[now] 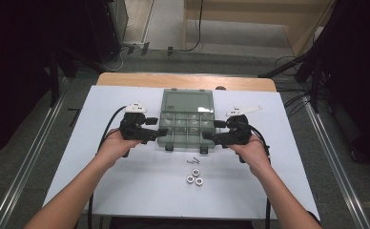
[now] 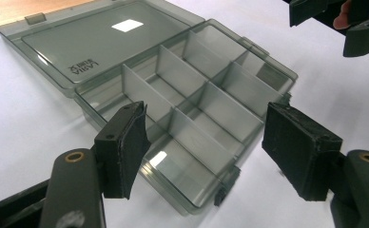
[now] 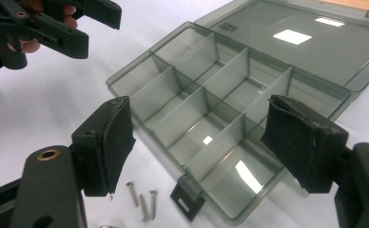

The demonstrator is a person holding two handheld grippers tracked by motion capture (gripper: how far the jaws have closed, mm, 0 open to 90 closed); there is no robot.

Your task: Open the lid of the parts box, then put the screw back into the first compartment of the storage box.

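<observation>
An open smoky-grey plastic compartment box lies in the middle of the white board, its lid folded flat on the far side. Its several compartments look empty. My left gripper hovers at the box's left edge, jaws open and pointing right, with nothing between the pads. My right gripper hovers at the box's right edge, open and pointing left, its pads bare. In the right gripper view the box lies beyond the jaws and the left gripper shows at the top left.
Three small screws and three metal nuts lie on the white board just in front of the box. The screws show beside the box's front latch. A wooden table edge runs behind the board.
</observation>
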